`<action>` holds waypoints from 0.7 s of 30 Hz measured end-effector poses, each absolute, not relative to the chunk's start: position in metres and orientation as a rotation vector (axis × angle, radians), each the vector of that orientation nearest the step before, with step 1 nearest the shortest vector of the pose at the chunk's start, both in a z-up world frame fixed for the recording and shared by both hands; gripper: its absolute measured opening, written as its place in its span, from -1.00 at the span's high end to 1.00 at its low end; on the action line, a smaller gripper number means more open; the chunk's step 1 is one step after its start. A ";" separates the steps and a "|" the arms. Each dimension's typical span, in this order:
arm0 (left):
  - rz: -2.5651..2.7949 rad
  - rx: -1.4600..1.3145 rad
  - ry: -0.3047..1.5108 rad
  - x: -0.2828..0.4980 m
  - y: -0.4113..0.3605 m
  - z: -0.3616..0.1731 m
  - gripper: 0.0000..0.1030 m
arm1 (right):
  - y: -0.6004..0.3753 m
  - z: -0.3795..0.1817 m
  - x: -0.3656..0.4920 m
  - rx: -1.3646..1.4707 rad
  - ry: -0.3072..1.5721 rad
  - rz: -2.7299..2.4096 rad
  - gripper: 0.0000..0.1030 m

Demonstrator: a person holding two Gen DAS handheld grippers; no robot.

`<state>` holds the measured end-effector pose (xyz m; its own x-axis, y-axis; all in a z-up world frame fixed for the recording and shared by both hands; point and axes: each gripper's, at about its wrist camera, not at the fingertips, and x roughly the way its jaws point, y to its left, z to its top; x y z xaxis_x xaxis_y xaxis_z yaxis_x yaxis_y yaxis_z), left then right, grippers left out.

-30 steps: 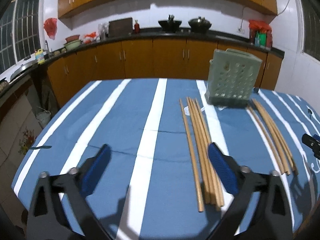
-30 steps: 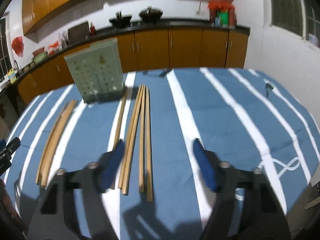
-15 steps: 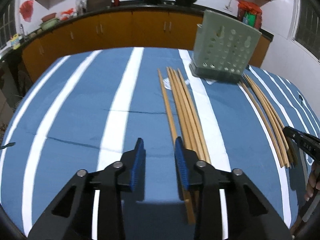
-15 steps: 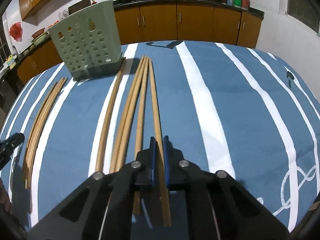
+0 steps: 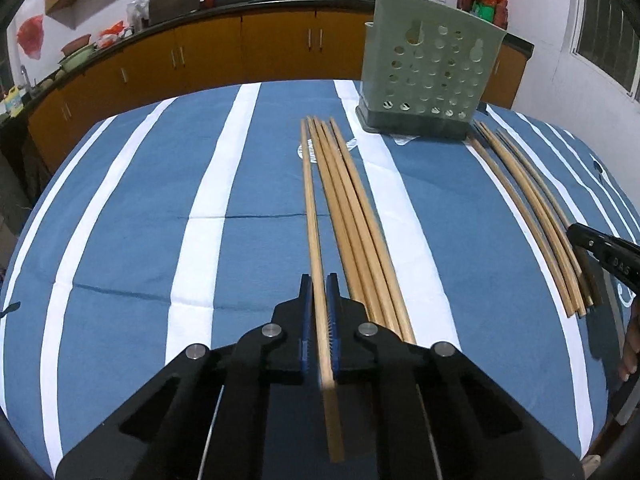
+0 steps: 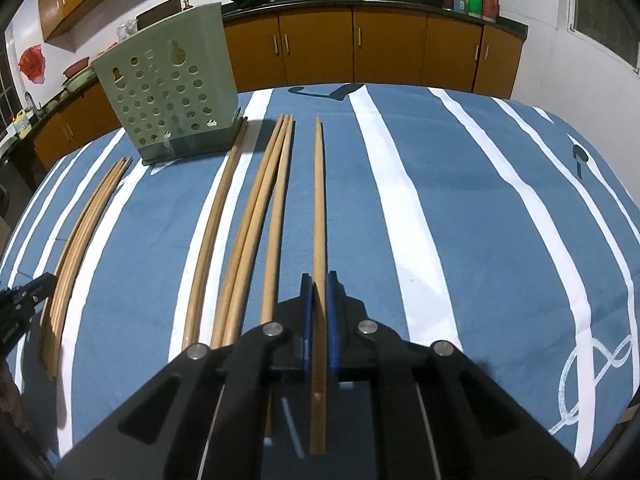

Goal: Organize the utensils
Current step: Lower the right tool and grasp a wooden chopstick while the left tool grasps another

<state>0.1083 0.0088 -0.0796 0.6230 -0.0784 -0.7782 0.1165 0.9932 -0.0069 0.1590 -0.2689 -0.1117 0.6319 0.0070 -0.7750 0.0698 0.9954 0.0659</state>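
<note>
Long wooden chopsticks lie in two bundles on a blue, white-striped tablecloth. My left gripper point(image 5: 319, 292) is shut on the leftmost chopstick point(image 5: 310, 208) of its bundle point(image 5: 352, 216). My right gripper point(image 6: 319, 292) is shut on the rightmost chopstick point(image 6: 319, 200), which sits apart from the others point(image 6: 256, 220). A pale green perforated utensil holder point(image 5: 430, 68) stands upright at the far side between the bundles; it also shows in the right wrist view point(image 6: 168, 84). The right gripper's tip point(image 5: 600, 246) shows at the right edge of the left wrist view.
A second bundle point(image 5: 528, 216) lies right of the holder in the left wrist view and another point(image 6: 84, 232) left of it in the right wrist view. The table's edges curve away on all sides. Kitchen cabinets point(image 5: 240, 48) and a counter stand behind.
Both grippers came down toward the table and closed. The left jaws went from wide open to shut on a chopstick; the right ones shut earlier, and their chopstick now sits apart from its bundle.
</note>
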 end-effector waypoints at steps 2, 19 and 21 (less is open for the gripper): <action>-0.092 0.052 0.893 0.114 0.012 -0.080 0.86 | -0.270 -0.111 0.163 0.085 0.888 -0.039 0.84; -0.032 0.068 0.887 0.135 0.027 -0.080 0.85 | -0.280 -0.113 0.181 0.059 0.865 -0.078 0.82; -0.032 0.071 0.887 0.133 0.026 -0.080 0.85 | -0.280 -0.113 0.179 0.060 0.866 -0.080 0.82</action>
